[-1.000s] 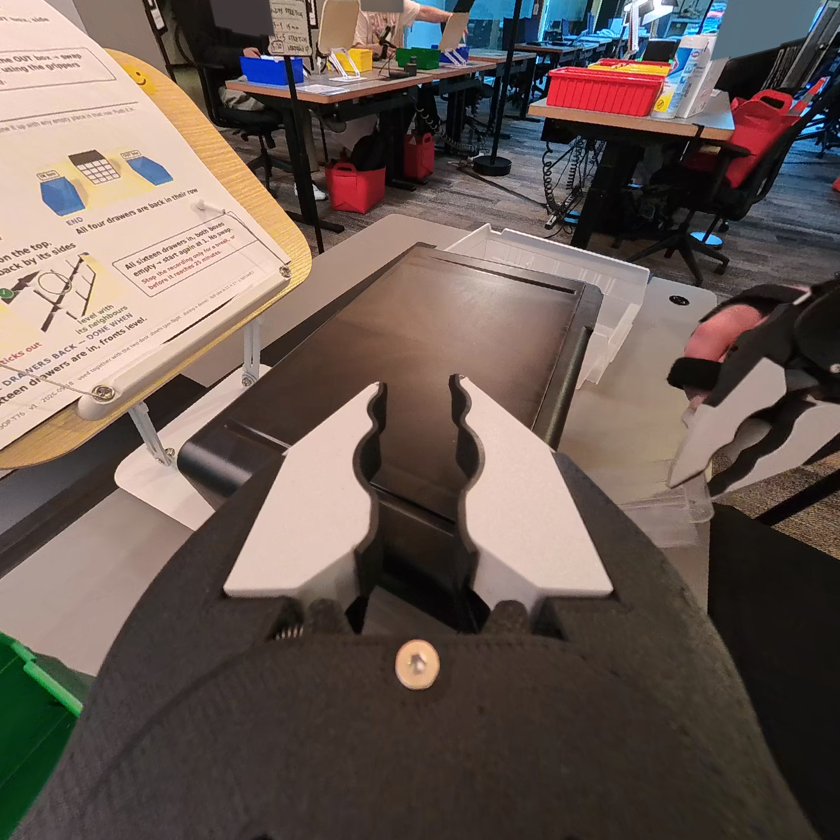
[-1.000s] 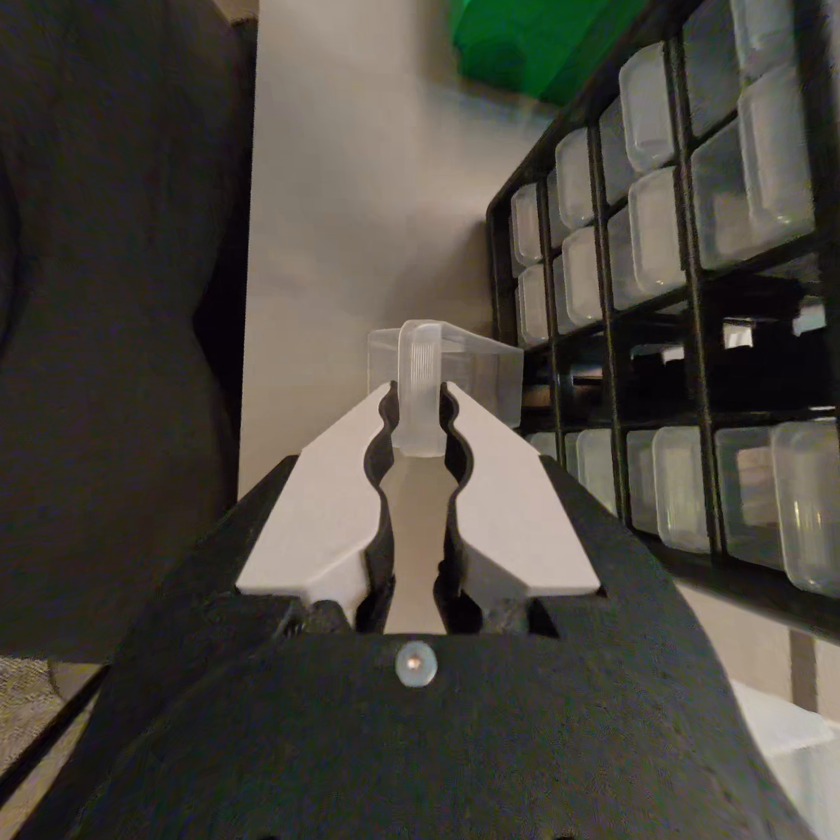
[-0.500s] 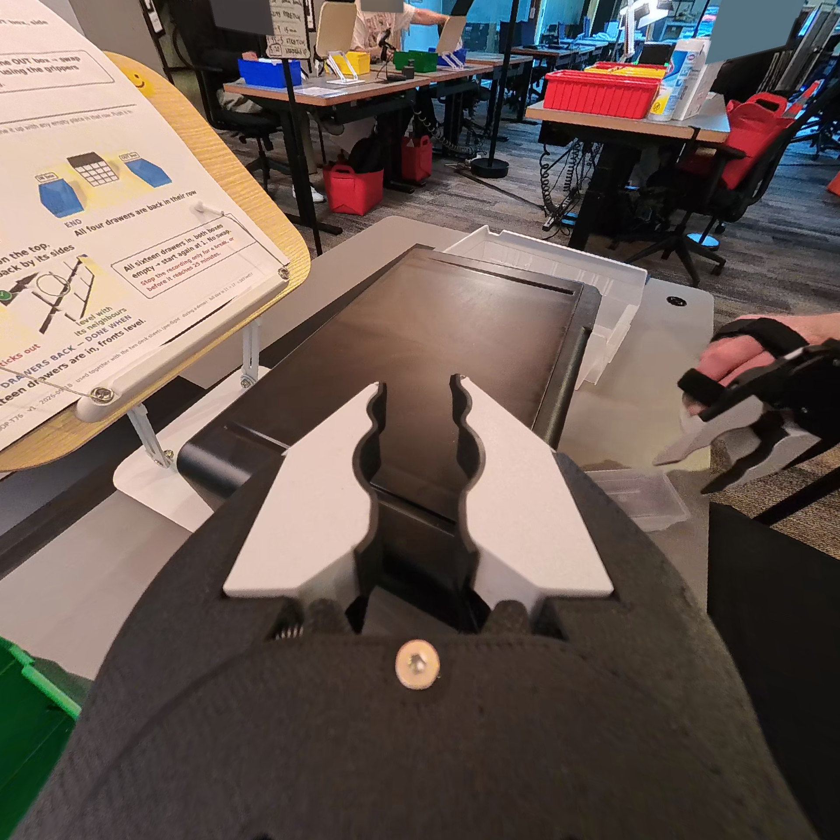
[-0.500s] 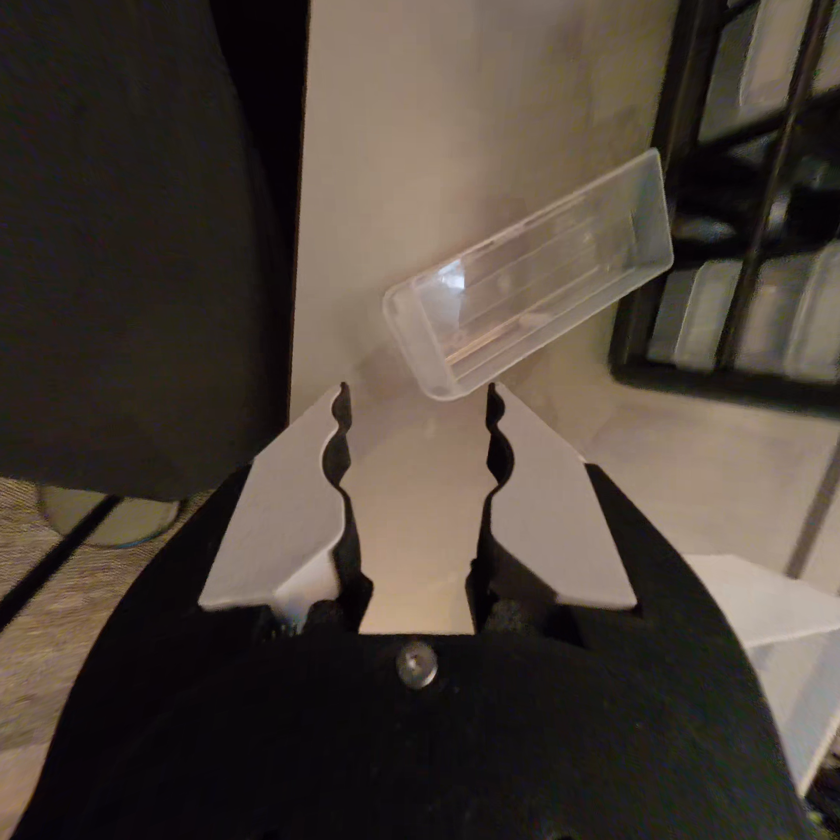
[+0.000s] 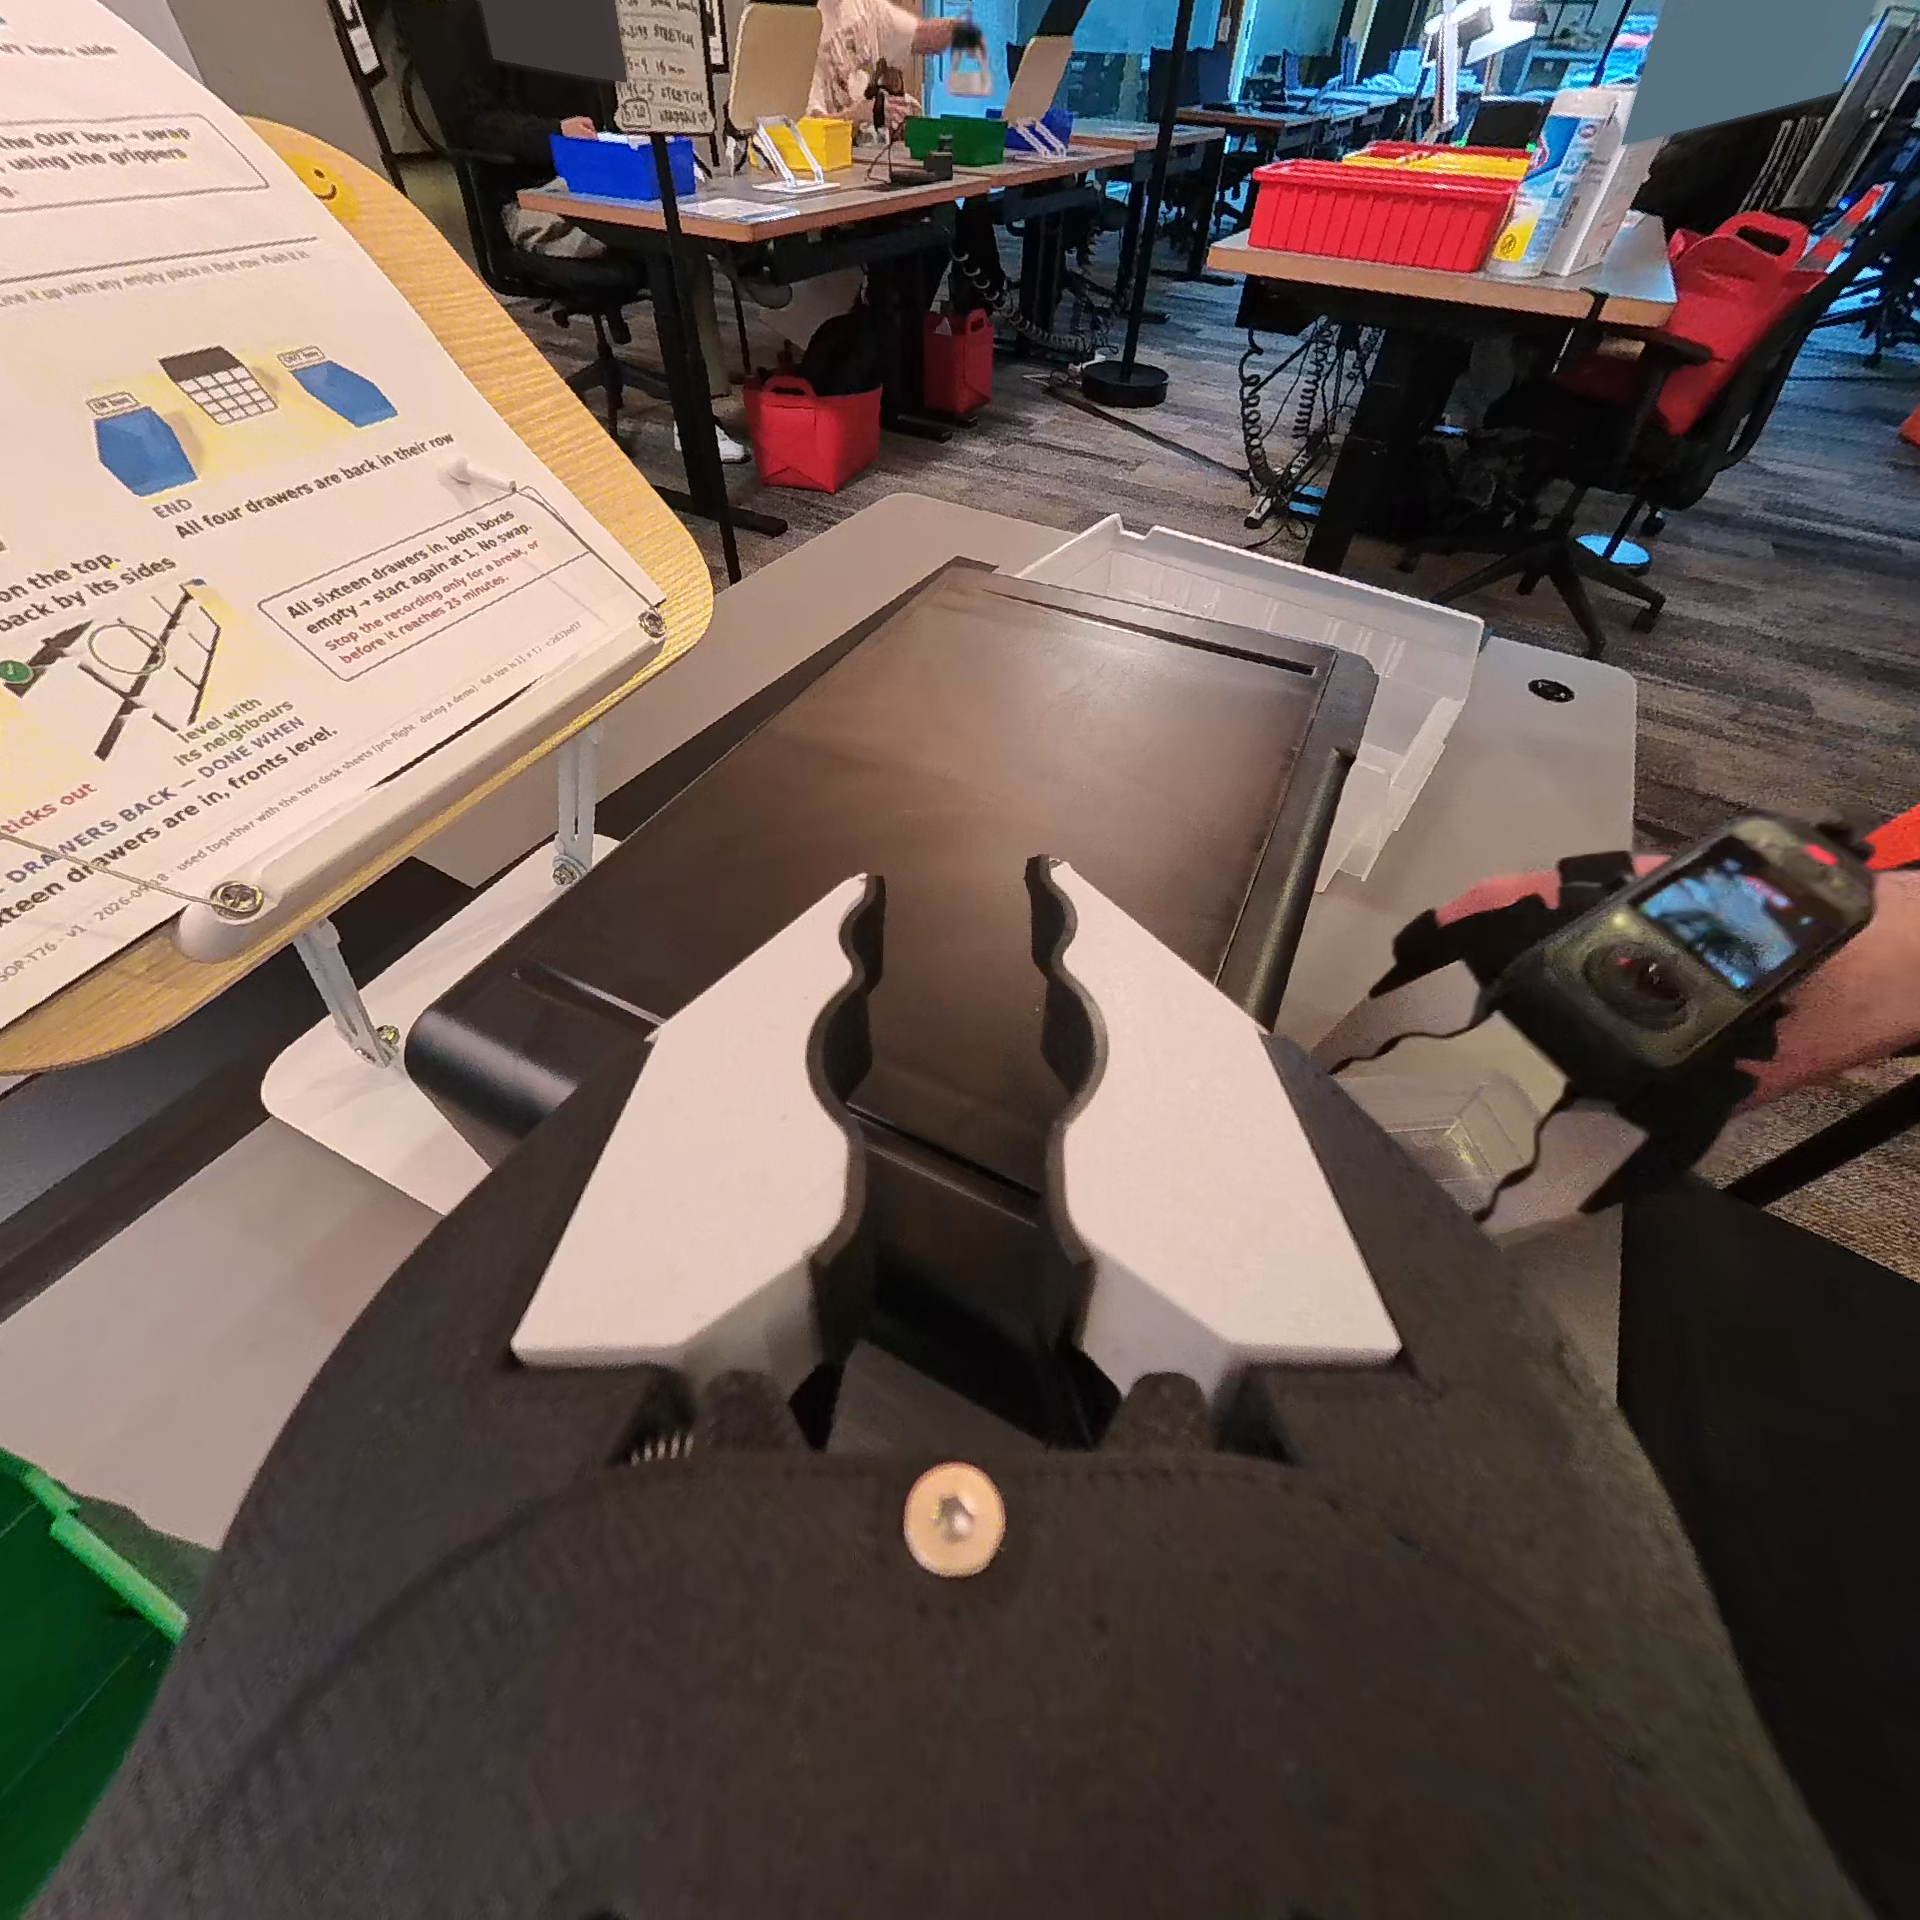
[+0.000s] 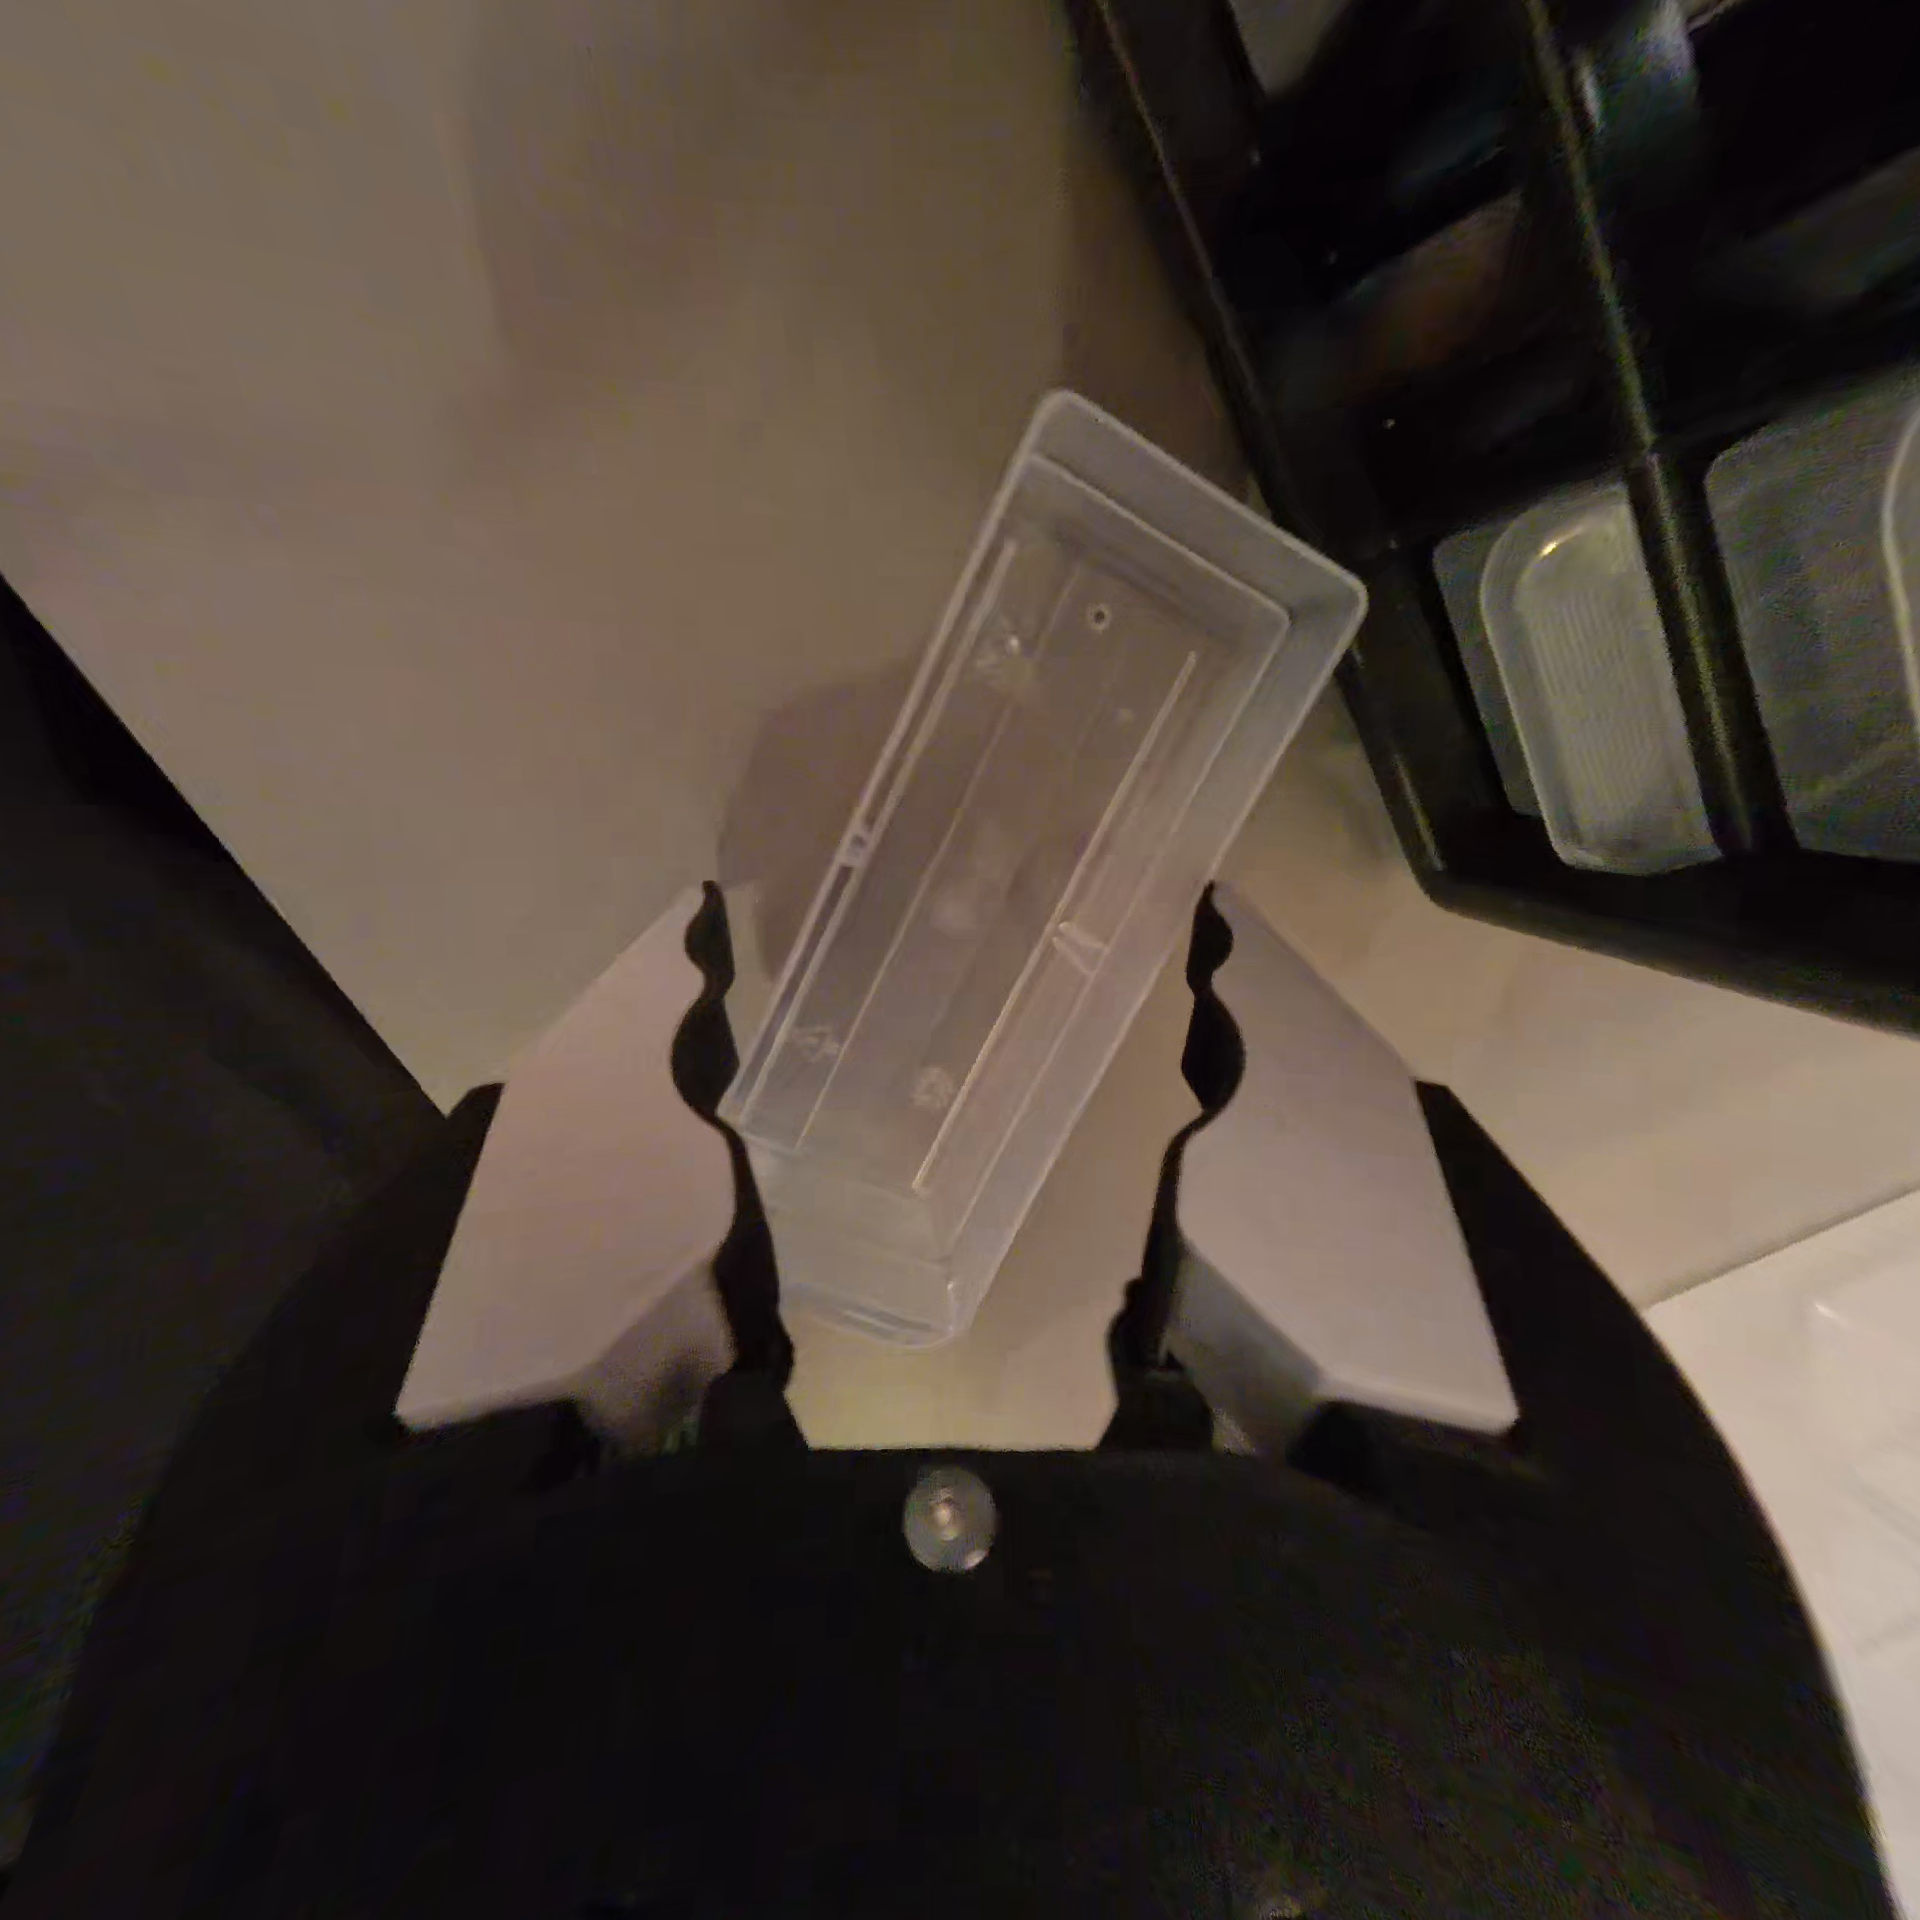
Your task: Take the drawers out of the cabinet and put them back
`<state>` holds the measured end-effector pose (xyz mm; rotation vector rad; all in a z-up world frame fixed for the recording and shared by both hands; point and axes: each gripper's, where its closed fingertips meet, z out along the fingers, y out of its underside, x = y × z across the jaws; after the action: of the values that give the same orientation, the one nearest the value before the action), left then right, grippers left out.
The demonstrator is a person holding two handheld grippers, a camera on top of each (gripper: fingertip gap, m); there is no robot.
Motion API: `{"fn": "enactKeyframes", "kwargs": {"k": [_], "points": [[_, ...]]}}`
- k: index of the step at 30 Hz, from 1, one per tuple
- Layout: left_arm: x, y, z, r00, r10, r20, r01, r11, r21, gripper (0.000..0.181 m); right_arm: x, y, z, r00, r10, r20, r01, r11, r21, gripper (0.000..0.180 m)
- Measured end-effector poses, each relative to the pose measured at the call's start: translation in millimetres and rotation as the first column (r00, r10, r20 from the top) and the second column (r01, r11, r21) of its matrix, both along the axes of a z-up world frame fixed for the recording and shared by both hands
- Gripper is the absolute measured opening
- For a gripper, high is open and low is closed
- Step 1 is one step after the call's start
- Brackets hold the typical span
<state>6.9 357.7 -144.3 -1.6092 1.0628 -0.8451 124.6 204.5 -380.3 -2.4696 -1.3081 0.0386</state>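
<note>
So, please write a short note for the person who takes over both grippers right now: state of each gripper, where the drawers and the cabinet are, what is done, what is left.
Left gripper: open, empty, held above the black cabinet's top.
Right gripper: open wide, holding nothing, over a clear drawer that lies on the table in front of the cabinet.
Done: this one drawer is out; at least one slot looks empty.
Left: several drawers remain in the cabinet. Take out the remaining ones, then put all back.
</note>
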Motion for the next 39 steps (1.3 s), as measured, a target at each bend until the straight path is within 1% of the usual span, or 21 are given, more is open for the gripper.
{"fn": "enactKeyframes", "kwargs": {"k": [1, 6, 8, 11, 13, 16, 19, 21, 24, 29, 33, 35, 37, 39], "points": [[0, 0, 0, 1.000, -0.002, 0.001, 0.002, 1.000, 0.000, 0.027, -1, 0, 0, 1.000, 0.021, 0.001, -0.021, 1.000, -0.001, 0.076], [0, 0, 0, 1.000, -0.008, 0.006, 0.008, 1.000, 0.000, 0.028, 10, -18, 7, 0.978, 0.205, 0.041, -0.203, 0.978, -0.050, 0.065], [0, 0, 0, 1.000, -0.010, 0.006, 0.010, 1.000, -0.001, 0.028, 22, -21, 23, 0.964, 0.262, 0.043, -0.261, 0.965, -0.015, 0.064], [0, 0, 0, 1.000, -0.010, 0.006, 0.010, 1.000, -0.002, 0.027, 60, -27, 59, 0.930, 0.360, 0.077, -0.364, 0.930, 0.042, 0.064], [0, 0, 0, 1.000, -0.010, 0.007, 0.010, 1.000, -0.002, 0.027, 101, -21, 84, 0.918, 0.364, 0.155, -0.377, 0.924, 0.067, 0.063], [0, 0, 0, 1.000, -0.010, 0.006, 0.010, 1.000, -0.003, 0.027, 172, 0, 117, 0.921, 0.280, 0.272, -0.320, 0.940, 0.116, 0.063], [0, 0, 0, 1.000, -0.006, 0.003, 0.006, 1.000, -0.003, 0.027, 229, 21, 131, 0.913, 0.213, 0.347, -0.271, 0.954, 0.126, 0.063], [0, 0, 0, 1.000, -0.002, 0.002, 0.002, 1.000, -0.003, 0.027, 258, 32, 125, 0.893, 0.210, 0.397, -0.264, 0.961, 0.086, 0.064], [0, 0, 0, 1.000, 0.002, 0.000, -0.002, 1.000, -0.003, 0.027, 286, 39, 97, 0.865, 0.238, 0.441, -0.246, 0.968, -0.038, 0.064], [0, 1, 0, 1.000, 0.002, 0.001, -0.002, 1.000, -0.003, 0.027, 296, 45, 47, 0.808, 0.347, 0.477, -0.294, 0.938, -0.185, 0.065], [0, 1, 0, 1.000, 0.000, 0.002, 0.000, 1.000, -0.003, 0.027, 287, 61, 29, 0.775, 0.377, 0.507, -0.341, 0.925, -0.167, 0.069], [0, 1, 0, 1.000, -0.001, 0.002, 0.001, 1.000, -0.003, 0.027, 286, 69, 25, 0.748, 0.381, 0.543, -0.362, 0.921, -0.146, 0.067], [0, 1, 0, 1.000, -0.001, 0.003, 0.001, 1.000, -0.003, 0.027, 287, 75, 26, 0.740, 0.352, 0.573, -0.345, 0.930, -0.126, 0.074], [0, 1, 0, 1.000, -0.002, 0.004, 0.002, 1.000, -0.002, 0.027, 283, 79, 32, 0.763, 0.318, 0.563, -0.331, 0.940, -0.082, 0.084]]}}
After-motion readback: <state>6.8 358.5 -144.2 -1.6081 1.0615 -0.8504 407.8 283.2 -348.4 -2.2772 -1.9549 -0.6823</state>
